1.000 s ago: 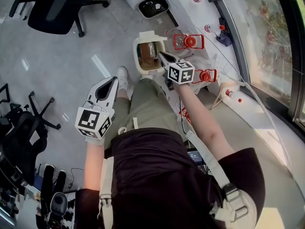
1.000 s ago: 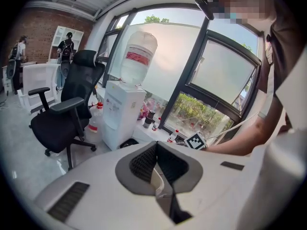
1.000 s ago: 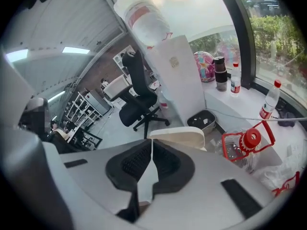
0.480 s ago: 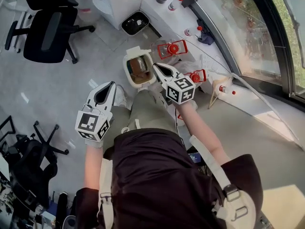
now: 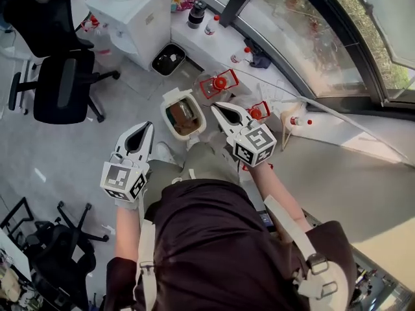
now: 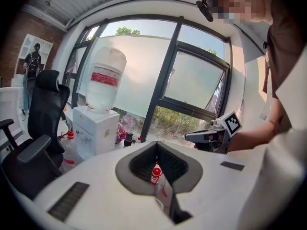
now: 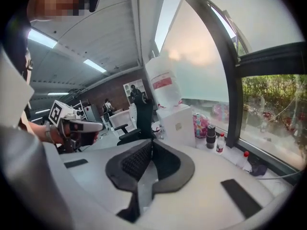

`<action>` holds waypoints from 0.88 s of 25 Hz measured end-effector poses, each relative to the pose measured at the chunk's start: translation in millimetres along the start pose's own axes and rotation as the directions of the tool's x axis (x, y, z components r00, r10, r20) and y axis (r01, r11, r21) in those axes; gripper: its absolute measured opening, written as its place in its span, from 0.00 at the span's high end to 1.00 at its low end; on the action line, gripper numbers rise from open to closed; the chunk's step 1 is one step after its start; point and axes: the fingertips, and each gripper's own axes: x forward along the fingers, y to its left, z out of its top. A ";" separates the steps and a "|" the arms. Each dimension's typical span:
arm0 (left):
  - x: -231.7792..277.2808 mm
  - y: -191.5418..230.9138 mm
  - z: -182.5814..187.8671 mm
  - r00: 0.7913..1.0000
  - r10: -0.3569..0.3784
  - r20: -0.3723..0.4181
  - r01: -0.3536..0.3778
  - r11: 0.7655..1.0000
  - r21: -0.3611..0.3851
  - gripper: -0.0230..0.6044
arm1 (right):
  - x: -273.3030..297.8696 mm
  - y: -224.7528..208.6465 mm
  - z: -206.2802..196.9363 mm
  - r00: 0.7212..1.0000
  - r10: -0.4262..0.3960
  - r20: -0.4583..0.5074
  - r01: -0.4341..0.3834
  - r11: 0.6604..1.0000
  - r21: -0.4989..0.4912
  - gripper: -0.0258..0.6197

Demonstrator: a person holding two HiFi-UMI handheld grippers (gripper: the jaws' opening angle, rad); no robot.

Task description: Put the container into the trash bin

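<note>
On the floor ahead of the person's legs stands the white trash bin [image 5: 176,96], open, with brownish contents that I cannot make out (a container may lie among them, but the head view is too small to tell). Two red-capped containers sit near it: one [image 5: 218,83] at the bin's 1 o'clock, the other [image 5: 258,111] at its 3 o'clock. The right gripper [image 5: 216,107] hangs just beside the bin, between it and the second container, jaws pressed together on nothing. The left gripper [image 5: 146,127] is at the bin's 8 o'clock, apart from it, its jaws drawn to a thin slit with nothing between them. A black bin [image 5: 167,58] sits at 12 o'clock, beside a water dispenser [image 5: 133,11]. A chair [image 5: 61,89] stands at 9 o'clock.
</note>
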 end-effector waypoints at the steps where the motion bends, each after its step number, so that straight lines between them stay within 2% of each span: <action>1: 1.3 -1.8 7.3 1.000 -0.009 0.009 0.009 1.000 0.008 0.95 | -6.1 1.4 8.1 1.000 -0.007 0.015 0.007 1.000 -0.007 0.92; 6: 5.6 -14.6 45.2 0.996 -0.062 0.062 0.058 0.997 0.060 0.95 | -35.8 9.0 44.4 0.995 -0.044 0.085 0.048 0.998 -0.049 0.92; 12: 8.2 -33.1 87.9 0.988 -0.101 0.115 0.083 0.984 0.157 0.95 | -67.4 18.0 78.7 0.984 -0.068 0.168 0.083 0.993 -0.085 0.92; 22: 2.0 -60.8 132.3 0.973 -0.153 0.171 0.112 0.967 0.229 0.95 | -110.9 34.1 125.6 0.956 -0.093 0.278 0.134 0.982 -0.134 0.92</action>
